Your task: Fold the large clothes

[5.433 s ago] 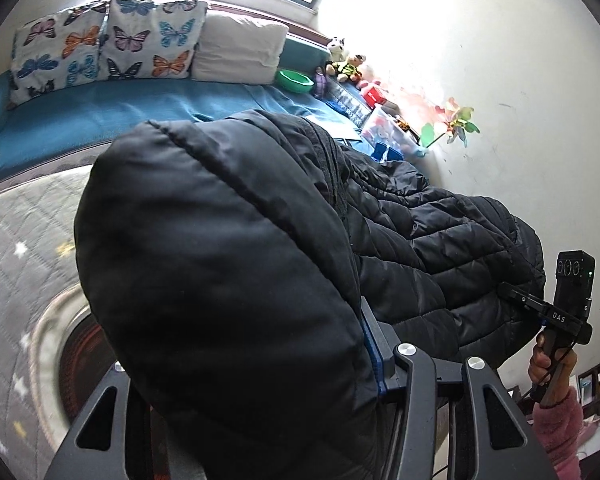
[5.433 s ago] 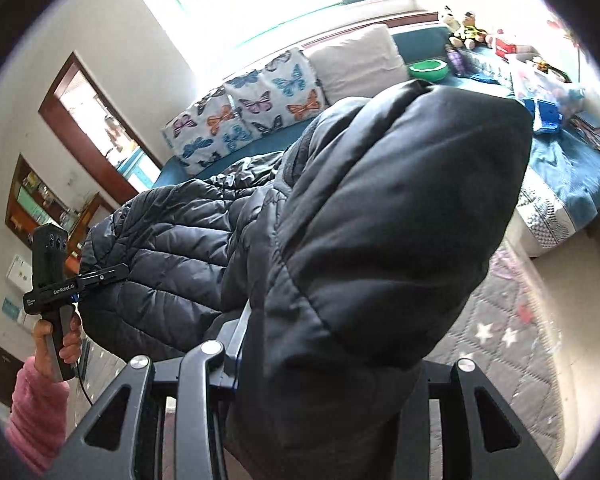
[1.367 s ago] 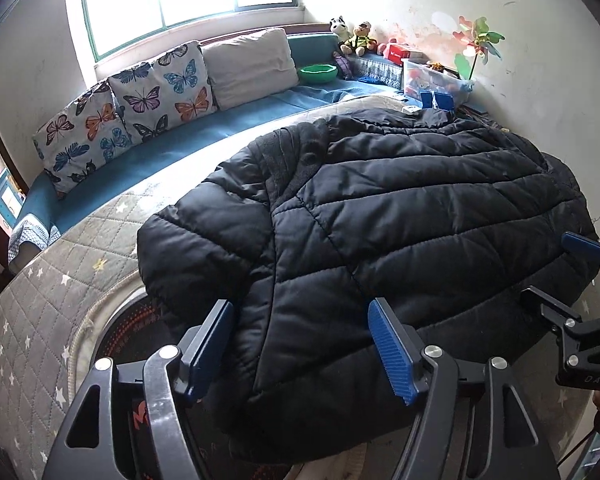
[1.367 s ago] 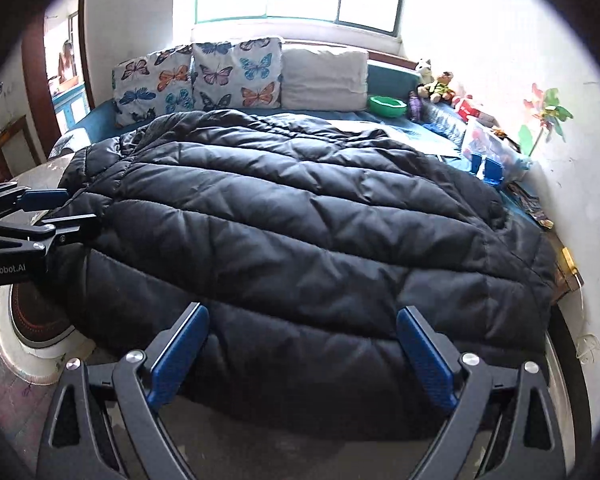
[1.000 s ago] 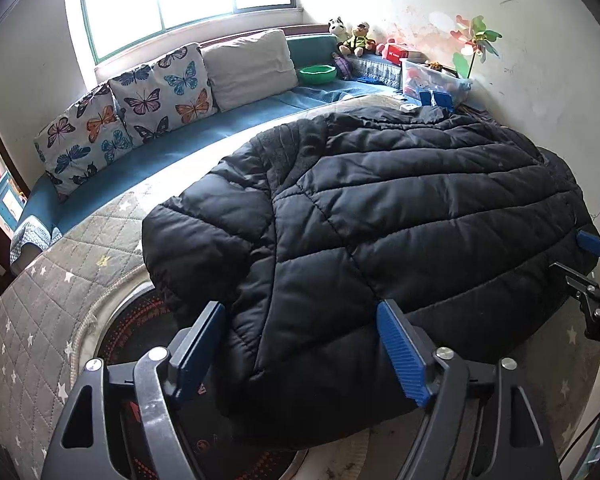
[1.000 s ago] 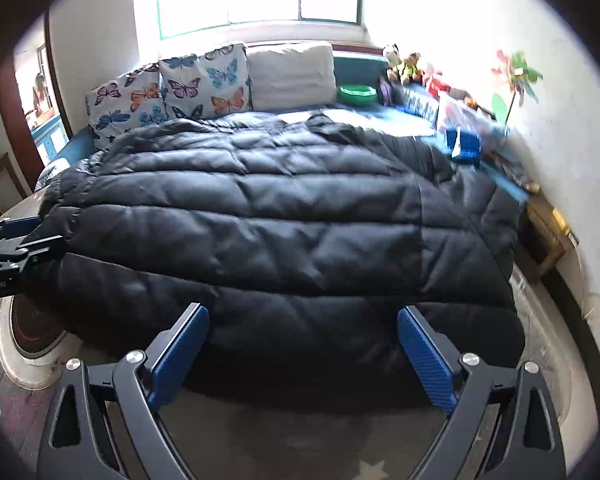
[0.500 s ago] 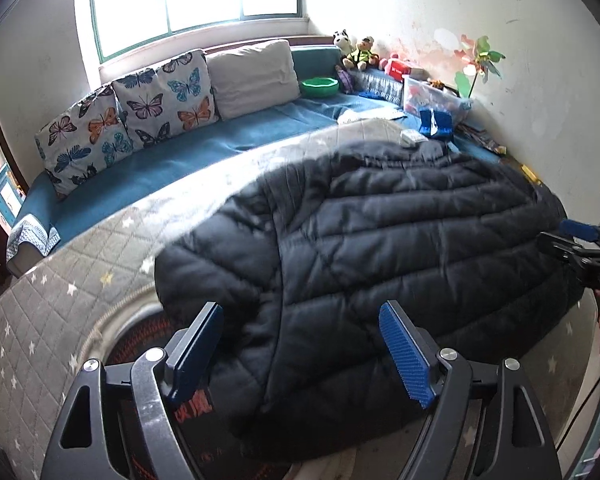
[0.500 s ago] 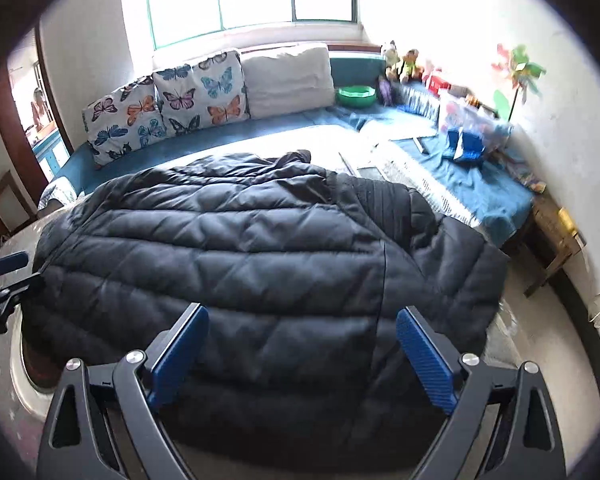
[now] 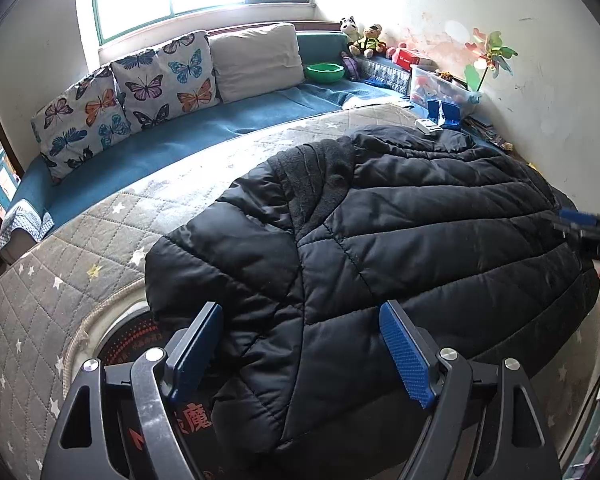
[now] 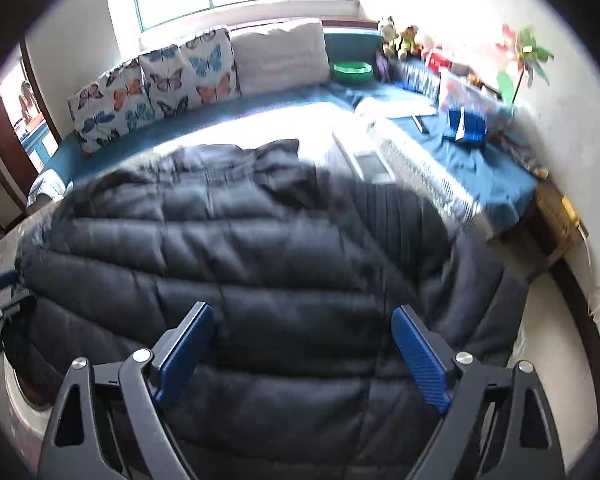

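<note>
A large black quilted puffer jacket (image 9: pixel 380 248) lies spread over a grey star-quilted mat (image 9: pixel 60 264) and a round patterned surface. Its fleece-lined collar (image 9: pixel 312 176) shows at the far left side. My left gripper (image 9: pixel 300 344) is open and empty above the jacket's near left edge. My right gripper (image 10: pixel 300 344) is open and empty above the jacket's (image 10: pixel 260 264) near right part; this view is blurred. The right gripper also shows in the left wrist view (image 9: pixel 588 232) at the far right edge.
A blue daybed (image 9: pixel 180 136) runs along the back under a window, with butterfly cushions (image 9: pixel 140 92) and a white pillow (image 9: pixel 256 60). A green bowl (image 9: pixel 324 72), plush toys (image 9: pixel 364 36), a clear box (image 9: pixel 440 84) and a pinwheel (image 9: pixel 488 56) crowd the right wall.
Both grippers let go of the jacket, which now lies spread flat. Both have since pulled back and up, so the jacket looks smaller. The right wrist view is blurred from motion.
</note>
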